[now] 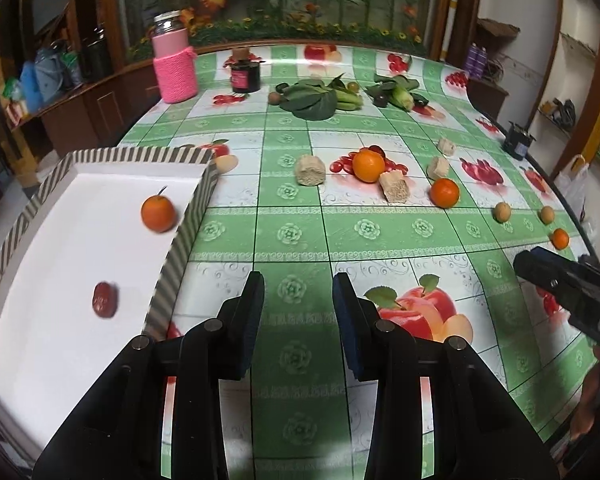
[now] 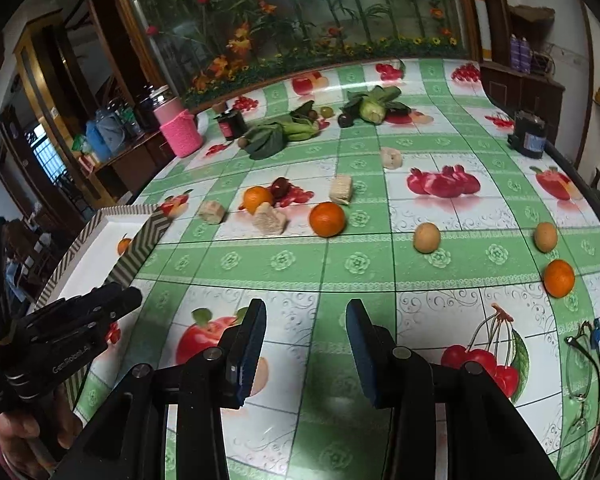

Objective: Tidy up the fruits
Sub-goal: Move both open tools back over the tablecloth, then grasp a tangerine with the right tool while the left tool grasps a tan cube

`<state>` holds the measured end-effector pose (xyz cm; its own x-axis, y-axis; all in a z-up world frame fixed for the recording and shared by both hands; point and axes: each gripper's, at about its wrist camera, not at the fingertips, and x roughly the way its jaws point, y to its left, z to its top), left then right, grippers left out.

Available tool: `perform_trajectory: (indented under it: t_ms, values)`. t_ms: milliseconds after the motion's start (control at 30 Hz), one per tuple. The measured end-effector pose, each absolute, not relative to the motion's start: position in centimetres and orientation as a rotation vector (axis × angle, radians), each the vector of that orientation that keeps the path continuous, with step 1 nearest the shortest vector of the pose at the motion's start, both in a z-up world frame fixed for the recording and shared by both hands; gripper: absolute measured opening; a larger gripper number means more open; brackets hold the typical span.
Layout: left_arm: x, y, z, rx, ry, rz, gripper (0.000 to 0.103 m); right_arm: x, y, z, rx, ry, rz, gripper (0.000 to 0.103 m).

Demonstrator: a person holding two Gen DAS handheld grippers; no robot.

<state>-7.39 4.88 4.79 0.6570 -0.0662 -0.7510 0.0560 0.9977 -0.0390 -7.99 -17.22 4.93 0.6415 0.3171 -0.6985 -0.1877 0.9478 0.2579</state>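
Two fruits lie in the striped white cardboard box [image 1: 188, 196]: one orange tangerine [image 1: 158, 213], one dark-red date [image 1: 104, 299]. Three more oranges [image 2: 327, 219] sit on the green-checked counter [image 2: 284, 264]. Left gripper [image 1: 299, 292] and right gripper [image 2: 306, 320] both stand apart, empty.

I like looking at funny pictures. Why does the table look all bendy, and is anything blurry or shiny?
Left wrist view: the fisheye lens bends the table edges, the corners go dark, and the red fruit in the striped box looks smeared. Right wrist view: the same bending, with pale glare on the tablecloth's far end.
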Motion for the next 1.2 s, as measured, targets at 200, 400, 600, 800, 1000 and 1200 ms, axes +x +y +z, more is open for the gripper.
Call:
perform_trajectory:
  t_ms: [200,400,600,800,1000,1200]
  values:
    - [-8.2,4.7,5.6,-0.019,0.813,-0.045,0.035,-8.7,-16.3,5.6,0.141,0.809,0.323,0.04]
    - [-8.2,4.2,5.7,-0.009,0.802,-0.029,0.035,-7.7,-16.3,5.3,0.133,0.807,0.324,0.04]
    - [-7.2,4.0,5.4,-0.003,0.809,-0.017,0.035,-5.4,-16.2,4.5,0.121,0.831,0.323,0.04]
    - [-5.9,3.5,4.7,-0.005,0.85,-0.033,0.035,-1.6,-16.6,3.5,0.108,0.851,0.302,0.041]
    - [-4.1,2.7,4.6,-0.018,0.883,-0.072,0.035,2.2,-17.6,2.3,0.125,0.886,0.265,0.041]
    - [-1.3,1.9,4.5,-0.067,0.931,-0.127,0.035,3.8,-16.7,1.9,0.111,0.905,0.307,0.041]
